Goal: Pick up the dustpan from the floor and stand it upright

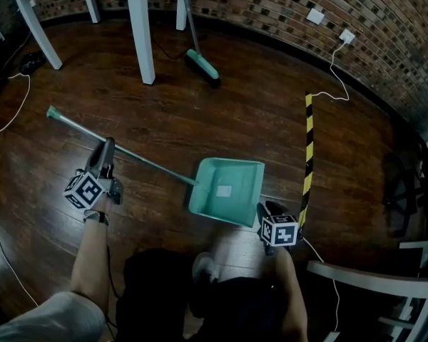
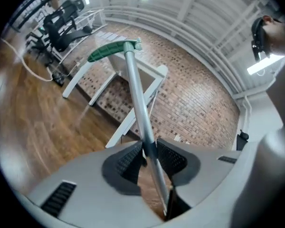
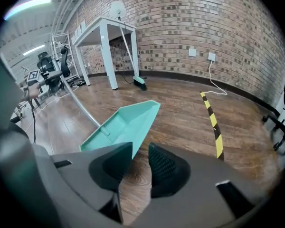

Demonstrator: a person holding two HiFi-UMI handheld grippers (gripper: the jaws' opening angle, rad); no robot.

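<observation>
Teal dustpan (image 1: 227,189) sits low by the wooden floor (image 1: 221,112). Its metal handle (image 1: 150,161) is clamped in the outstretched left hand-held gripper (image 2: 149,152). Right hand-held gripper (image 3: 140,159) hovers, jaws parted, beside the pan's corner.

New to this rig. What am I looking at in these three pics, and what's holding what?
No robot here: a person carries a handheld two-finger gripper in each hand. One picture comes from a head camera looking down; the other two from cameras riding on each gripper. On the dark wooden floor are a mint-green plastic dustpan, a green-headed broom and a yellow-black striped strip. The left gripper is shut on the dustpan's long silver metal handle. The right gripper is open, its fingers beside the dustpan, gripping nothing.
</observation>
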